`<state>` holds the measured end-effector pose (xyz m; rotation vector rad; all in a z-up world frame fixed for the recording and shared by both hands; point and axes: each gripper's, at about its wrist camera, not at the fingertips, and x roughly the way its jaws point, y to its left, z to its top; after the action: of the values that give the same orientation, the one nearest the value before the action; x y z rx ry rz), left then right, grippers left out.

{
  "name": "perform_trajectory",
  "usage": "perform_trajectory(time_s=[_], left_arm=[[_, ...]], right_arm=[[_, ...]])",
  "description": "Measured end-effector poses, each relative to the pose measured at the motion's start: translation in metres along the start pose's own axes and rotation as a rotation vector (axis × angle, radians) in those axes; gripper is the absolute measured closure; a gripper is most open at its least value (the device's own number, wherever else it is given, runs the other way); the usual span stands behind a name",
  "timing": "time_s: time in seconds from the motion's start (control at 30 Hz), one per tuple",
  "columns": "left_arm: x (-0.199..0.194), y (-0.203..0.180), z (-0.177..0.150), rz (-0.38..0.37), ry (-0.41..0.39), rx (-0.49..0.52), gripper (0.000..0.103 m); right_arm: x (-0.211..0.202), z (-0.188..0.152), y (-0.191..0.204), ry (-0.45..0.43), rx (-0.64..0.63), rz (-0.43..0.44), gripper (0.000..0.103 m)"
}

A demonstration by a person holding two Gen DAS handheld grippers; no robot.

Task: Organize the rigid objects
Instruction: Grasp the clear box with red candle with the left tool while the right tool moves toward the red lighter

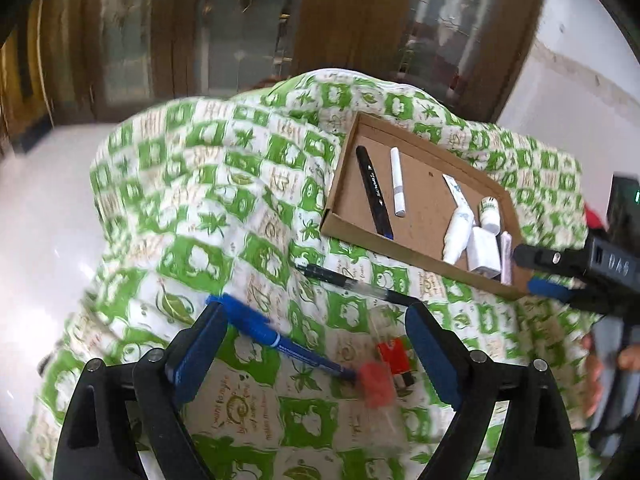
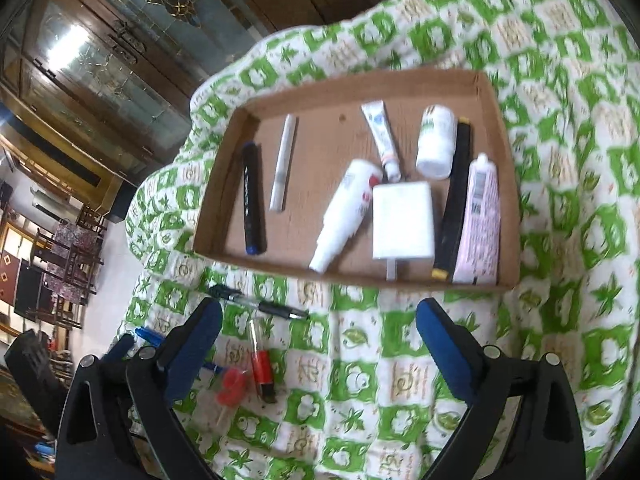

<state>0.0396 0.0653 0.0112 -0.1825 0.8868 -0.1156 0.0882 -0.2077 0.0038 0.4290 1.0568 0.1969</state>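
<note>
A shallow cardboard tray lies on the quilt. It holds a black marker, a white stick, a white spray bottle, a white box, tubes and a small white bottle. My right gripper is open and empty just in front of the tray's near wall. In the left wrist view the tray is at the upper right. My left gripper is open over loose items on the quilt: a blue marker, a red lighter and a red-capped clear piece. A black pen lies just beyond its fingertips.
A green-and-white patterned quilt covers a rounded, uneven surface that drops off at the left to a pale floor. Wooden cabinets with glass doors stand behind. The right gripper and a person's hand show at the right edge of the left wrist view.
</note>
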Motion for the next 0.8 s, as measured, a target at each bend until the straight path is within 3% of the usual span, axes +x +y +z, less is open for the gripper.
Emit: perform_trajectory(time_s=[0.13, 0.27, 0.4, 0.53, 0.67, 0.8], left_arm=[[-0.003, -0.008, -0.003, 0.011, 0.001, 0.034, 0.010], [0.002, -0.029, -0.014, 0.019, 0.047, 0.149, 0.010], [0.013, -0.052, -0.030, -0.061, 0.155, 0.262, 0.012], [0.024, -0.065, -0.044, -0.026, 0.205, 0.344, 0.020], [0.028, -0.069, -0.048, -0.014, 0.223, 0.364, 0.022], [0.042, -0.065, -0.053, 0.019, 0.269, 0.365, 0.048]], right_arm=[[0.006, -0.001, 0.001, 0.027, 0.001, 0.011, 0.006], [0.014, -0.004, 0.003, 0.077, 0.013, 0.043, 0.006], [0.019, -0.006, 0.003, 0.098, 0.015, 0.042, 0.006], [0.019, -0.005, 0.002, 0.099, 0.020, 0.041, 0.006], [0.022, -0.005, 0.000, 0.110, 0.031, 0.040, 0.006], [0.026, -0.006, -0.001, 0.123, 0.034, 0.040, 0.006]])
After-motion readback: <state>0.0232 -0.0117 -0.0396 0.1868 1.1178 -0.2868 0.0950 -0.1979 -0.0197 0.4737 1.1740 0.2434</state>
